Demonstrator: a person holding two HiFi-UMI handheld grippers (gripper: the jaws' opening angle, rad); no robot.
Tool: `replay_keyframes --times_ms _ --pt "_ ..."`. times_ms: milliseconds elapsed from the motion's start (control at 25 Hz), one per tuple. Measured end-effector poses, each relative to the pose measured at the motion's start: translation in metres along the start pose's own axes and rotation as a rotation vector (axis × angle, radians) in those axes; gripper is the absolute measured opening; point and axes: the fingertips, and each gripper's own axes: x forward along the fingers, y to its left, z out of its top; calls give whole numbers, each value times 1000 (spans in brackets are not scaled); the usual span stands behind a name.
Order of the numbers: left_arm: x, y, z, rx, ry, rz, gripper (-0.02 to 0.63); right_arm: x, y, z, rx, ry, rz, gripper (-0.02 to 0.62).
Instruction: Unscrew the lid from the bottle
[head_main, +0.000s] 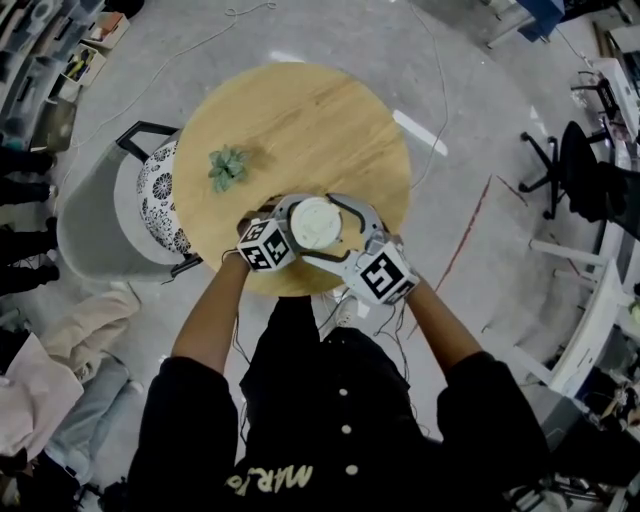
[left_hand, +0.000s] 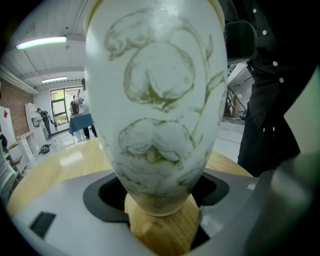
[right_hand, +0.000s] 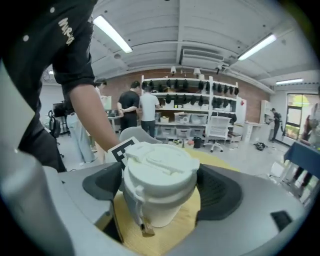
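Round wooden bench (head_main: 300, 110) carries the white painted bottle (left_hand: 157, 110) upright at its near edge, with the left tongs (left_hand: 161, 197) clamped on its body. Right tongs (right_hand: 161, 186) stand wide around the lid (right_hand: 159, 167), pads barely clear.

In the head view, the round white ribbed lid (head_main: 316, 221) is covering nearly all of the bottle beneath it, and both grippers' fingers are crowding round its sides. In the left gripper view, the top edge is cutting off the neck of the glossy white bottle with olive flower drawings (left_hand: 156, 100), whose belly is blocking everything beyond the left gripper's (left_hand: 160, 192) fingers. Whether the dark pads (left_hand: 100, 197) are pressing its foot is not showing. Between the right gripper's (right_hand: 160, 185) fingers the lid is overhanging the body, and pad contact is unclear. The people (right_hand: 140, 112) beyond are too small to make out.
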Motion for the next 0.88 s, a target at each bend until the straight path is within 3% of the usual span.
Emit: replay_keyframes --times_ms 120,200,320,440,560,720,880 --pt "0 0 0 -3 2 6 362 2 -1 2 -2 -48 -47 446" --pt "0 -1 1 -1 6 7 362 1 1 3 -27 -57 -4 445" --pt "0 -2 2 6 11 -1 362 -1 6 3 -112 -55 178 442" --pt "0 -5 1 -8 8 -8 362 -5 10 0 -205 38 407 436" --pt "0 -8 0 -27 8 1 362 -6 15 0 -248 77 507 436" --pt "-1 -8 1 -22 13 4 362 -4 16 1 -237 59 479 437" --pt "-2 -5 0 -60 -1 26 362 -6 2 6 -71 -9 268 487"
